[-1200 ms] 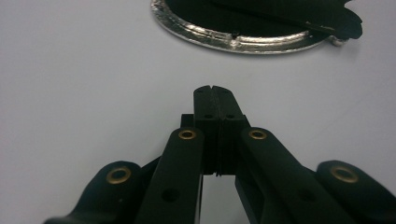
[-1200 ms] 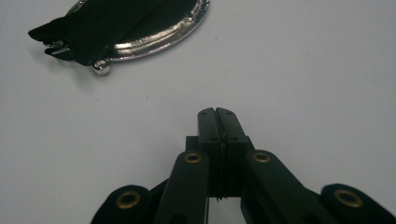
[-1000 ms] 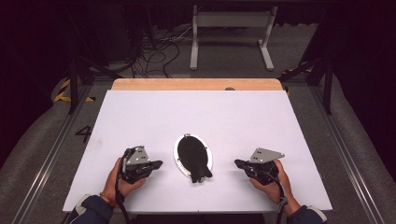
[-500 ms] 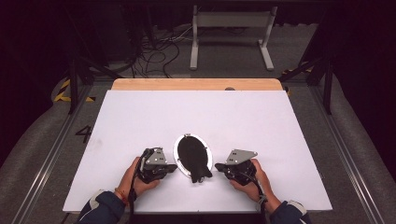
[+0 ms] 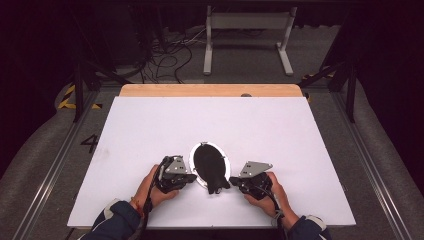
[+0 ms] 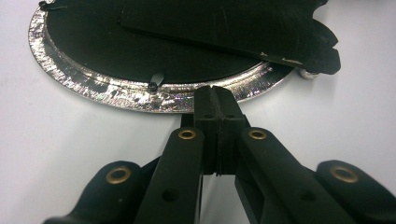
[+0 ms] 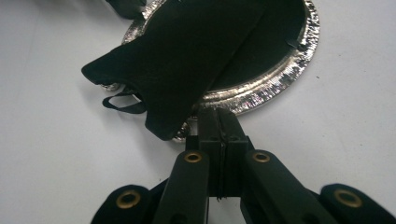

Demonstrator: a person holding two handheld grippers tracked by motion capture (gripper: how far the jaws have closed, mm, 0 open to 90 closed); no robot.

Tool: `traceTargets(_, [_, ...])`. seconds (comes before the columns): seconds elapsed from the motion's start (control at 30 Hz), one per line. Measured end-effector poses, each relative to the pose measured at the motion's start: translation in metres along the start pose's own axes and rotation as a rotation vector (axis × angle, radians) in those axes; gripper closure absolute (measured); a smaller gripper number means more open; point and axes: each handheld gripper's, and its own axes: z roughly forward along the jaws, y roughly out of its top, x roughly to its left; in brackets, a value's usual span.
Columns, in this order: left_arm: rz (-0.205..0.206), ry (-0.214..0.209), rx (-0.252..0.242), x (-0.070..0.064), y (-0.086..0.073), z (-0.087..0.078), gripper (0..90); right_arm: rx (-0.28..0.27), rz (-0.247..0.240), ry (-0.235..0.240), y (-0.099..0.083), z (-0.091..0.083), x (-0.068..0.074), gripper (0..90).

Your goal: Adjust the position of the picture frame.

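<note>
An oval frame (image 5: 203, 159) with a silver rim (image 6: 116, 91) lies face down on the white table, its black back upward. A black stand flap (image 7: 187, 60) lies across the back and sticks out past the near rim. My left gripper (image 5: 192, 177) is at the frame's left side, shut, and its tips (image 6: 217, 93) touch the rim edge with nothing between them. My right gripper (image 5: 234, 180) is at the frame's right near side, also shut. In the right gripper view the right gripper (image 7: 219, 114) meets the rim just under the flap.
The white table top (image 5: 150, 125) has a wooden strip (image 5: 210, 90) along its far edge. Beyond it are a dark floor, cables (image 5: 165, 55) and a metal stand (image 5: 247, 30). A small black loop (image 7: 122, 103) hangs from the flap's tip.
Both grippers have moved inward from the table's sides until their tips reach the frame's rim. The frame has not moved.
</note>
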Motion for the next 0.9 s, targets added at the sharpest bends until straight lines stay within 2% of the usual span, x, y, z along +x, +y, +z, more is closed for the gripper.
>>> traceTargets(0.17, [0.006, 0.014, 0.003, 0.000, 0.008, 0.008, 89.8, 0.001, 0.017, -0.024, -0.002, -0.001, -0.003, 90.0])
traceTargets(0.2, [0.015, 0.018, 0.009, 0.002, 0.010, 0.009, 89.8, 0.000, 0.024, -0.025, -0.002, -0.002, -0.005, 90.0])
traceTargets(0.4, [0.010, 0.038, 0.008, 0.009, 0.023, 0.021, 89.8, -0.004, 0.053, -0.059, -0.005, -0.004, -0.013, 90.0])
traceTargets(0.5, [-0.013, 0.031, -0.002, 0.014, 0.028, 0.026, 89.8, 0.007, 0.036, -0.084, -0.005, -0.005, -0.014, 90.0])
traceTargets(0.57, [0.001, 0.042, 0.004, 0.016, 0.031, 0.029, 89.8, 0.011, 0.025, -0.102, -0.005, -0.005, -0.012, 90.0])
traceTargets(0.63, [-0.002, 0.047, 0.004, 0.016, 0.032, 0.030, 89.8, 0.010, 0.028, -0.101, -0.006, -0.006, -0.012, 90.0])
traceTargets(0.67, [-0.005, 0.049, -0.001, 0.018, 0.034, 0.032, 89.8, -0.003, 0.064, -0.082, -0.008, -0.007, -0.015, 90.0])
traceTargets(0.73, [-0.006, 0.047, -0.002, 0.020, 0.035, 0.034, 89.8, -0.010, 0.084, -0.068, -0.009, -0.007, -0.018, 90.0])
traceTargets(0.9, [-0.002, 0.051, 0.001, 0.024, 0.040, 0.037, 89.9, -0.007, 0.072, -0.079, -0.009, -0.007, -0.018, 90.0])
